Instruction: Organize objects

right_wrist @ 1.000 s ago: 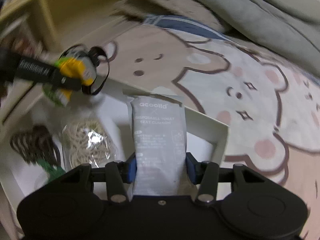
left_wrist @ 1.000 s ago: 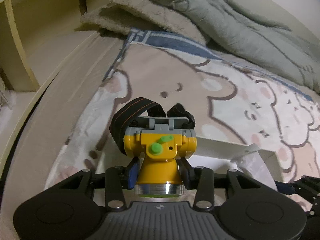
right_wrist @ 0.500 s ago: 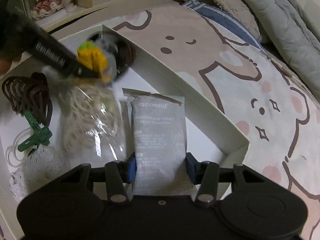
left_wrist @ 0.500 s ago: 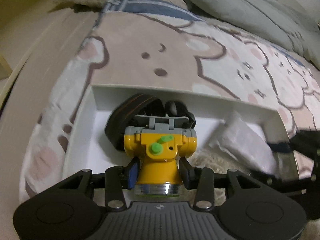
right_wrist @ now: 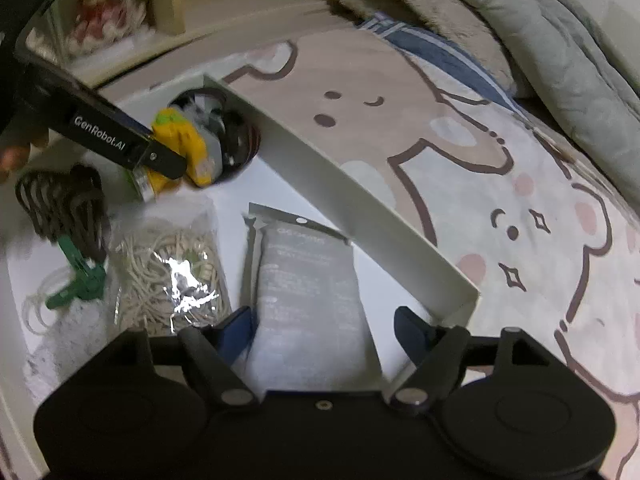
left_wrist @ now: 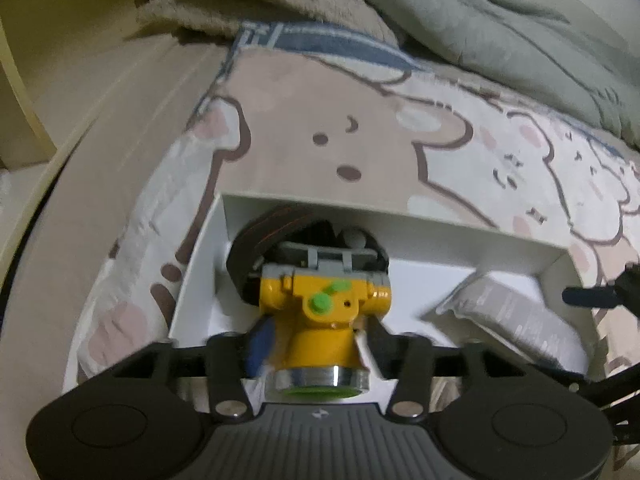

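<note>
A yellow headlamp (left_wrist: pixel 320 320) with a green button and a black strap (left_wrist: pixel 256 240) lies in the far left corner of a white box (left_wrist: pixel 360 208). My left gripper (left_wrist: pixel 316 340) has its jaws parted around the lamp's body; the lamp rests in the box. It also shows in the right wrist view (right_wrist: pixel 180 148). My right gripper (right_wrist: pixel 324 328) is open, its fingers apart on either side of a grey packet (right_wrist: pixel 308 292) that lies on the box floor (right_wrist: pixel 372 276).
The box also holds a clear bag of pale rubber bands (right_wrist: pixel 172 276), dark brown hair clips (right_wrist: pixel 60 208) and a green clip (right_wrist: pixel 78 280). The box sits on a bear-print sheet (right_wrist: pixel 480 168). A grey quilt (right_wrist: pixel 552 40) lies behind. A shelf (right_wrist: pixel 100 20) stands at left.
The left gripper lowered the headlamp into the box corner and its jaws have parted. The right gripper opened and let go of the grey packet, which now lies in the box.
</note>
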A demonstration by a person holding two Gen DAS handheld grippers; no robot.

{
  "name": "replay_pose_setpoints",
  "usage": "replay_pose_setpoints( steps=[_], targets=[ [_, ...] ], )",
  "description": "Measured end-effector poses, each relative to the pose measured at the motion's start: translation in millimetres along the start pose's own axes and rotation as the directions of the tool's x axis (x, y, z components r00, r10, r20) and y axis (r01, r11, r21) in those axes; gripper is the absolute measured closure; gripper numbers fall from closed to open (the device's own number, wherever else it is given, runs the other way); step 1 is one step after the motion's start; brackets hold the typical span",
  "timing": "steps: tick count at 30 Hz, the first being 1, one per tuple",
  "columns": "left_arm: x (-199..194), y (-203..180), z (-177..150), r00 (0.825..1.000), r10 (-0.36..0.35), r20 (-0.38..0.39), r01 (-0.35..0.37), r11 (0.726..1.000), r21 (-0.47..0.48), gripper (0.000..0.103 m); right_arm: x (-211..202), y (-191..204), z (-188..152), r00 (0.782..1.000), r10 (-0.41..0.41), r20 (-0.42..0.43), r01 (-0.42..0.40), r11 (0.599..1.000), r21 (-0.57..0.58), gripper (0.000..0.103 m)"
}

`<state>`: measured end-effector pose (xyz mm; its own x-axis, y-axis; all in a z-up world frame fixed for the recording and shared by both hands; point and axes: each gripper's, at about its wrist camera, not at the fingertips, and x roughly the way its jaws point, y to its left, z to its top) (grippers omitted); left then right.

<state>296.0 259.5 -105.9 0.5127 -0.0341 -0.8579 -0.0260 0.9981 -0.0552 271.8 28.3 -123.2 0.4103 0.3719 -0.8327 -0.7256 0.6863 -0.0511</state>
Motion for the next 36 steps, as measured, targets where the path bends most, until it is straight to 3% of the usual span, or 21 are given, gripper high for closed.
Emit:
replay_pose_setpoints(
  steps=[1,2,8,17,23,36],
  targets=[
    [-6,-1,1,1.000,0.010,0.015,-0.010,1.000,-0.010,0.027,-4,-3,-1,1.000,0.007,0.004,-0.007,1.000,0.020,0.025],
    [-11,-1,2,1.000,0.012,0.028,-0.012,1.000,-0.016,0.026,-7,-5,0,1.000,0.014,0.009,-0.014,0.999,0.037,0.024],
    [-36,-13,2,0.999,-0.011,0.043,0.013,0.999,-0.037,0.024,-27,-19,1,0.997,0.058,0.057,-0.066,0.986,0.154,0.020],
    [-62,-33,-10,0.998,0.015,0.055,-0.012,0.999,-0.044,0.023,-56,-38,-4,0.993,0.051,0.106,-0.079,0.955,0.286,0.020],
    [-95,-48,-17,0.995,0.040,0.095,-0.031,0.996,-0.088,0.018,-89,-46,-13,0.989,0.031,0.142,-0.078,0.938,0.337,0.019],
    [-165,-92,-42,0.978,0.081,0.192,-0.062,0.993,-0.104,0.004,-153,-57,-42,0.977,-0.062,0.205,-0.028,0.913,0.407,0.005]
  ],
)
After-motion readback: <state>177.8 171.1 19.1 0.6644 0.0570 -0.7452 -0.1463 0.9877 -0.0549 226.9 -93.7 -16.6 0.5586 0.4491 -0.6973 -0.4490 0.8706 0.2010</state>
